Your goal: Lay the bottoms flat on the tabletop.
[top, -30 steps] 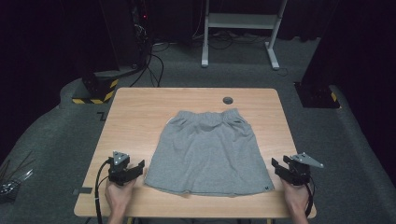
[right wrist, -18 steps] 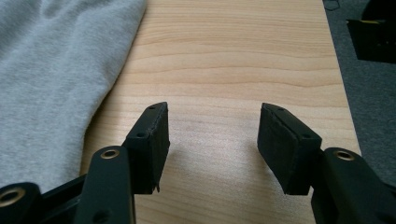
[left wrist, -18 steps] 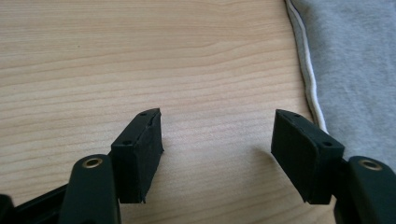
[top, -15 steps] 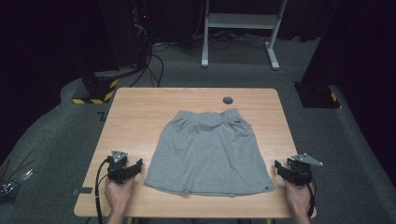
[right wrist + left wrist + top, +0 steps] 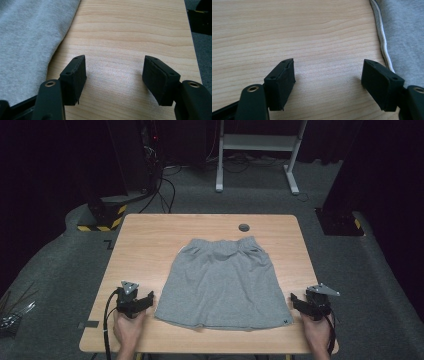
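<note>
Left hand-held gripper (image 5: 146, 298) rests at the near left of the desk (image 5: 150, 240), its jaws wide apart and just opened further, with bare wood between them and nothing held. Right hand-held gripper (image 5: 296, 302) sits at the near right, its jaws likewise spread, just opened further, and empty. Between the two lies the grey skirt (image 5: 225, 282), spread flat, waistband toward the far edge, hem toward the person. Its side seam runs just beside the left gripper's inner jaw; its other edge lies near the right gripper. Judged from this layout, the garment is laid out and smoothed, released by both grippers; any folding is not yet begun.
</note>
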`<state>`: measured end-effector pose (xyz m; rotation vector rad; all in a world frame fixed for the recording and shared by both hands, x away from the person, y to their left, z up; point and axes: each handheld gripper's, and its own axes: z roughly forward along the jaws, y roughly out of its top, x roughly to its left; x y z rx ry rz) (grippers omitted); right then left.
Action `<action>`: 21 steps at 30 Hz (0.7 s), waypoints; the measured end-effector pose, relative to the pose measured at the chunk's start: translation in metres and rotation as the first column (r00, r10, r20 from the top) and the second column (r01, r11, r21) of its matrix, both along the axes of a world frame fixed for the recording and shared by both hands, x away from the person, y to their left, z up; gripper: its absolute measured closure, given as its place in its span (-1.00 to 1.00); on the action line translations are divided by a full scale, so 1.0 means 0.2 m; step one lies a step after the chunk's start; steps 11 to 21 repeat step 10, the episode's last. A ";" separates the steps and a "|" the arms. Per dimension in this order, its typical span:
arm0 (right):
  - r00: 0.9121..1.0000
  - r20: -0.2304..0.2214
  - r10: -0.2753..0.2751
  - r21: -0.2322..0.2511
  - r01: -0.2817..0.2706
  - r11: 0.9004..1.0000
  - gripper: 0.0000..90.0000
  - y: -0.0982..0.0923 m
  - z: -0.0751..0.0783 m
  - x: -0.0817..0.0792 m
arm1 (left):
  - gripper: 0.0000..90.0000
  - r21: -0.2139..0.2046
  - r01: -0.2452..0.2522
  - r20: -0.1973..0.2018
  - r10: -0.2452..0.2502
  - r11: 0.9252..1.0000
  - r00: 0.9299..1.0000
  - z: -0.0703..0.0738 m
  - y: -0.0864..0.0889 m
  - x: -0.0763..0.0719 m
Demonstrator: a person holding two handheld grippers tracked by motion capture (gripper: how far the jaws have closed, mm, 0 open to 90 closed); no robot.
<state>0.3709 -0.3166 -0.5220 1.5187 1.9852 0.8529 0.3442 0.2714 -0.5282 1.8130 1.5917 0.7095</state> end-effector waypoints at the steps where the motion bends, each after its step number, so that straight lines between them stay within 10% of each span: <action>1: 1.000 0.000 0.000 0.000 0.000 1.000 -0.21 0.00 0.00 0.00 | -0.40 0.000 0.000 0.000 0.000 1.000 1.000 0.00 0.00 0.00; 21: 1.000 0.000 0.004 -0.001 -0.004 1.000 -0.21 0.00 0.00 0.00 | -0.41 -0.003 0.000 0.000 0.000 1.000 1.000 0.00 0.00 0.00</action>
